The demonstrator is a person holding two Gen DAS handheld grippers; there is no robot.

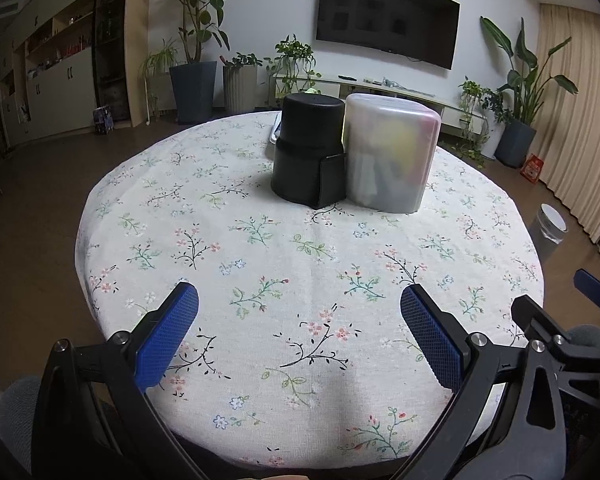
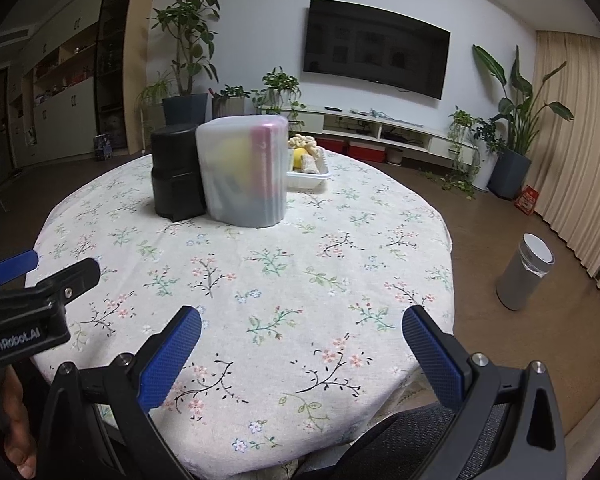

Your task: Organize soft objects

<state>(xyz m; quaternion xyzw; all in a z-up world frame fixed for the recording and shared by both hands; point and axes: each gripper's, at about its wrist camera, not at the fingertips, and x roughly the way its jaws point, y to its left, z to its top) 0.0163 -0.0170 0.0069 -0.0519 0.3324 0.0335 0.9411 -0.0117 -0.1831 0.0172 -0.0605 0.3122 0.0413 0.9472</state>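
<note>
Here, frosted container [image 2: 244,172] upright — yellow, pink shapes inside, blurred

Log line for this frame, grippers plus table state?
left gripper open | right gripper open | black container, translucent box touching | tray behind

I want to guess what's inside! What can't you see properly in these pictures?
- Frosted container: cloudy walls blur its contents in both views; only yellow and pink blobs show.
- White tray: left wrist view, hidden behind the containers; right wrist view, partly covered.
- Black container: opaque, contents hidden.
</note>
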